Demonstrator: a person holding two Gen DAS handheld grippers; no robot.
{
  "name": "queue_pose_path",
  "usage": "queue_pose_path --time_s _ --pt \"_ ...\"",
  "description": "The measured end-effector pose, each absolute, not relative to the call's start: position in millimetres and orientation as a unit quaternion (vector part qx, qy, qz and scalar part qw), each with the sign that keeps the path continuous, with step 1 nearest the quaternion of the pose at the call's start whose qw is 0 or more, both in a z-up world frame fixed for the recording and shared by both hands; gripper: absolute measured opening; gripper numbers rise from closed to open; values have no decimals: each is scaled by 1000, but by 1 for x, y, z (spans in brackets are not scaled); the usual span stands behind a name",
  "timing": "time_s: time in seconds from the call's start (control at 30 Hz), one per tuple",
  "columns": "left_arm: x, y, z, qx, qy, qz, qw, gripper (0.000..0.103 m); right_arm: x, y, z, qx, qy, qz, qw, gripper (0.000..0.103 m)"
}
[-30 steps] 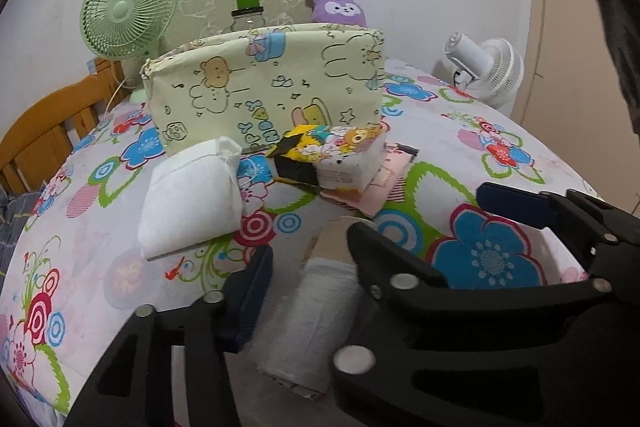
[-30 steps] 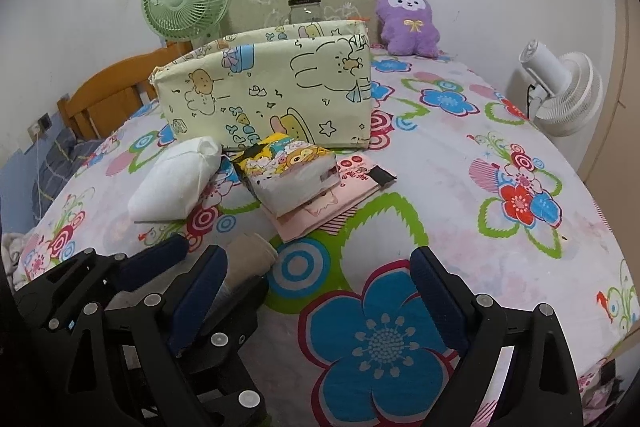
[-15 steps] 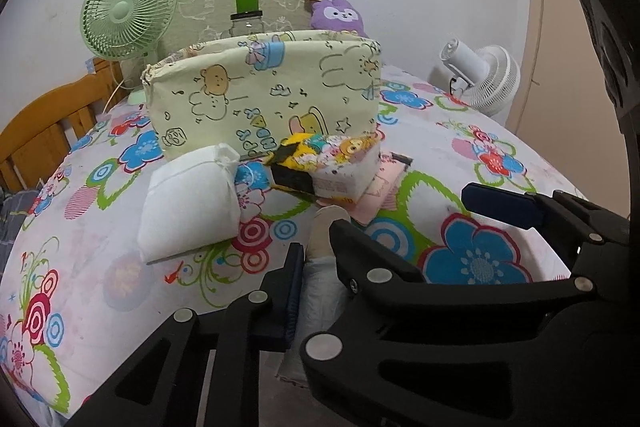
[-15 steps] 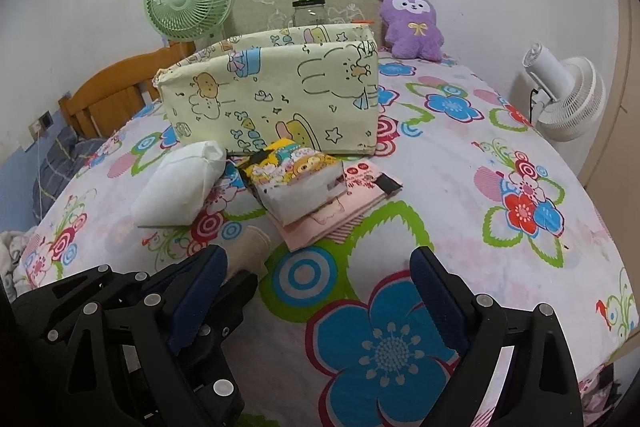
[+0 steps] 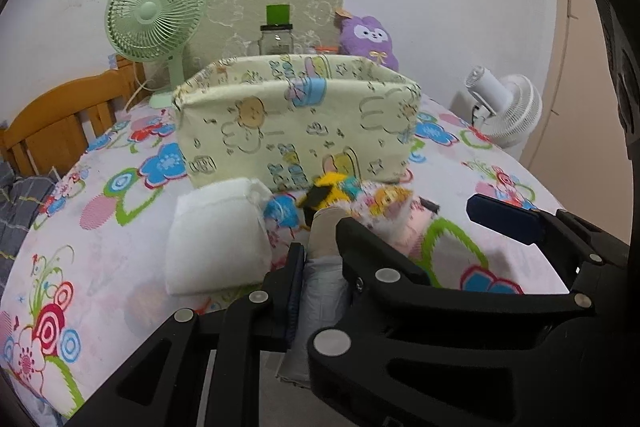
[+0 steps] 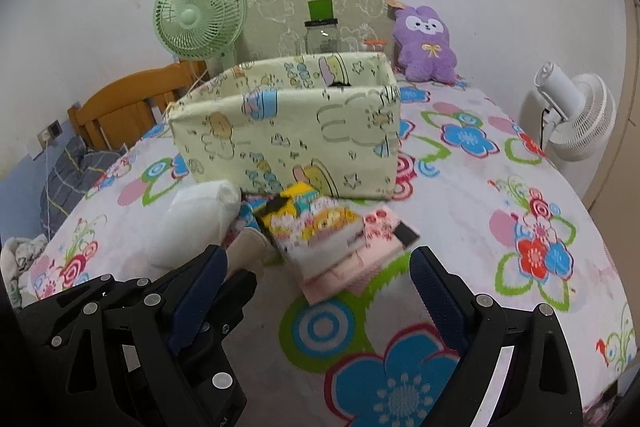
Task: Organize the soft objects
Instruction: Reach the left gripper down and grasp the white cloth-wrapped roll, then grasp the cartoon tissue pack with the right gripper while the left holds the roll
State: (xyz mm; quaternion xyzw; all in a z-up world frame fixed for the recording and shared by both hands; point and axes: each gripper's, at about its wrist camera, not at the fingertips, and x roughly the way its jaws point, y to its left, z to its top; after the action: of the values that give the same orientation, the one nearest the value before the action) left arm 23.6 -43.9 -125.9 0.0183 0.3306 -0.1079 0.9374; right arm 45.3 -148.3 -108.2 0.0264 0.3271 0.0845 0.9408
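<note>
Between the left gripper's (image 5: 320, 263) clenched fingers, a rolled sock (image 5: 324, 267) points lengthwise toward the fabric bin (image 5: 296, 123); right gripper (image 6: 320, 291) gapes.

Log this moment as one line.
left gripper: shut on rolled cloth | right gripper: open, holding nothing | fabric bin: behind, open top | stage: cloth gripped, not binned

A green desk fan (image 6: 199, 19) stands by the wall beside a glass jar (image 6: 321, 37) with a green-topped black lid. A white fan (image 6: 576, 117) sits at the right edge of the flower-print sheet (image 6: 472, 211), a wooden headboard (image 6: 128, 107) at left.
</note>
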Motion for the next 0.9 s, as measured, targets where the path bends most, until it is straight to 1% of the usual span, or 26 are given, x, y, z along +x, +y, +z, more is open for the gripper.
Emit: queue_pose_path --time_s 0.33,0.5,0.67,0.83,0.9 --pt "44 -38 -127 6 341 -81 937 21 68 -146 -106 23 334 83 939 93" --pt "55 -33 -135 1 360 -64 931 20 79 -142 -112 11 348 79 934 86" --pt "62 -30 -144 -7 376 -60 925 20 89 -138 -120 7 362 82 928 85" --pt "64 -30 -148 -12 384 -61 921 19 96 -137 -128 4 381 77 921 79" --pt "63 -31 -148 -10 382 -60 922 19 96 -138 -129 8 383 79 920 70"
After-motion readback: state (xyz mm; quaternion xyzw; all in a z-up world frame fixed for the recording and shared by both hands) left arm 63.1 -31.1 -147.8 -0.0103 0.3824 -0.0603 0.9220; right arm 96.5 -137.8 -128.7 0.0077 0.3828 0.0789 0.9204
